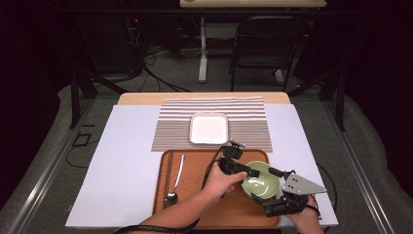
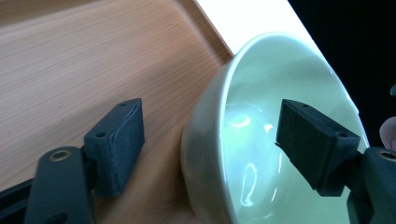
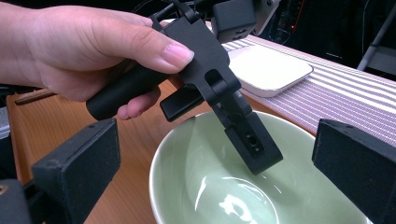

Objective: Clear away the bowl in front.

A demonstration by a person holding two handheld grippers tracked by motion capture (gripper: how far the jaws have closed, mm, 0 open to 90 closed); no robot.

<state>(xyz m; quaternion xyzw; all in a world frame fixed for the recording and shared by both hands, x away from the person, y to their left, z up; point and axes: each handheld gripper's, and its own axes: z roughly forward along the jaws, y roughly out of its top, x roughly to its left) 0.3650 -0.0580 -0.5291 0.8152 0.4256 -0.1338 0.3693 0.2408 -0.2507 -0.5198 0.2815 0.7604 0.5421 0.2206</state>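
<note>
Bowl (image 1: 261, 182), pale green, sits on our wooden tray (image 1: 204, 204). Our left gripper (image 2: 210, 135) straddles its rim, jaws wide, pads clear. Right gripper (image 3: 219, 172) waits open, empty. Next, probably: close left on rim.

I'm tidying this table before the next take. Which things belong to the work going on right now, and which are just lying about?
In use:
- green bowl on the wooden tray
- left gripper, jaws open astride the bowl's rim
- right gripper, open at the bowl's near side

Lying about:
- spoon
- chopsticks
- white dish
- striped mat
</note>
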